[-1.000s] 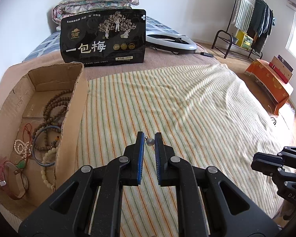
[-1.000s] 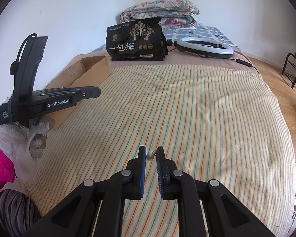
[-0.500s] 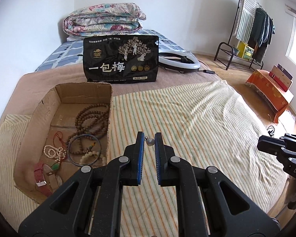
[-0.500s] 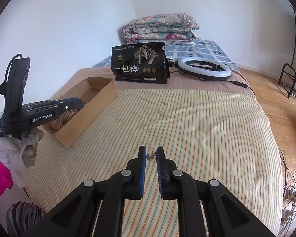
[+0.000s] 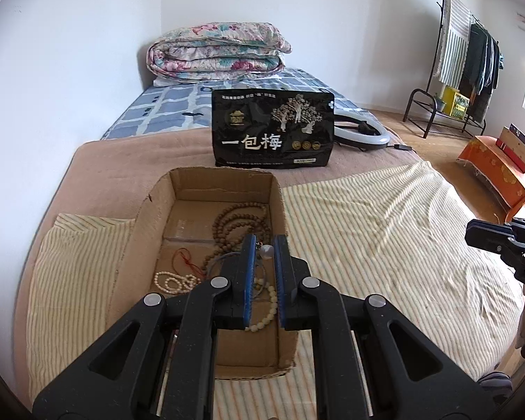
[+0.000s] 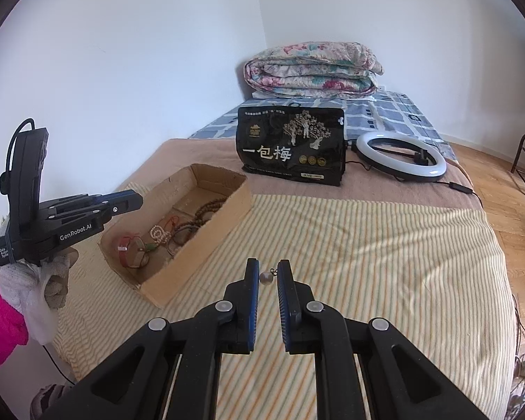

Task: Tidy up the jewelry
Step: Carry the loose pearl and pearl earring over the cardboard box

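An open cardboard box (image 5: 147,224) (image 6: 227,217) lies on the striped bedcover and holds brown bead strands (image 5: 238,224), a white pearl bracelet (image 5: 173,281), a bangle and a red band (image 6: 124,245). My left gripper (image 5: 264,250) is shut on a small pearl earring (image 5: 266,252) and hovers above the box. It also shows in the right wrist view (image 6: 87,210), held by a gloved hand. My right gripper (image 6: 267,274) is shut on a second pearl earring (image 6: 266,277), above the cover to the right of the box.
A black snack bag (image 5: 273,133) stands behind the box, with a ring light (image 6: 400,155) and a folded quilt (image 5: 217,52) farther back. A clothes rack (image 5: 465,70) and an orange stool (image 5: 497,171) stand off the bed to the right.
My left gripper has swung left with its earring, from over the striped cover to above the box. My right gripper has risen and drawn back, still holding its earring.
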